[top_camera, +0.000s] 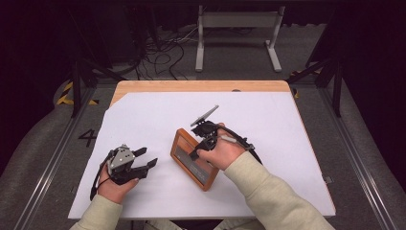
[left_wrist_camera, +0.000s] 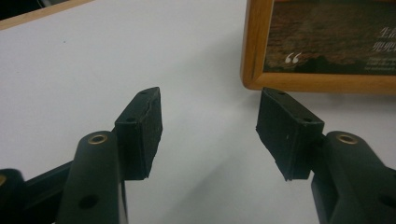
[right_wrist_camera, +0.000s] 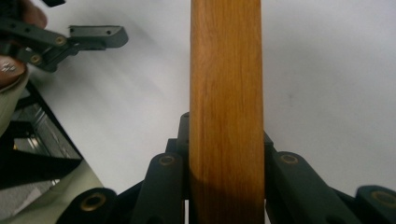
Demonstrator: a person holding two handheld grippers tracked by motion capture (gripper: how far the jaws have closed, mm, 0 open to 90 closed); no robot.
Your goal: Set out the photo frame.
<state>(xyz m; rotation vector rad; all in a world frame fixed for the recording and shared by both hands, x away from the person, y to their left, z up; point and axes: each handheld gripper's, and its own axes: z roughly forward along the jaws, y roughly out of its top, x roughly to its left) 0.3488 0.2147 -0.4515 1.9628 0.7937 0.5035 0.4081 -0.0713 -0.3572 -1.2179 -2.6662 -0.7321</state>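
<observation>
Right gripper view: fingers (right_wrist_camera: pixel 175 140) clamp frame (right_wrist_camera: pixel 226 93).

White quotation mark on dark print in wooden frame (left_wrist_camera: pixel 322 44) — Chinese lines too small; floor (top_camera: pixel 67 143) — "4".

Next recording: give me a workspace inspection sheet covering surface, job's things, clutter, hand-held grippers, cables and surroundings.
Surface: white sheet covering a wooden table, whose far edge stays bare.
Job's things: wooden picture frame tilted up on the sheet, a dark picture with white lettering on its face.
Clutter: nothing seen.
Hand-held grippers: right hand-held gripper shut on the picture frame's edge, wood between both jaws in the right gripper view; left hand-held gripper open, nothing between its jaws, apart from the frame.
Cables: black cable trailing from the left one; loose cables on the floor beyond the table.
Surroundings: white stand, dark floor, rails at both sides.
</observation>
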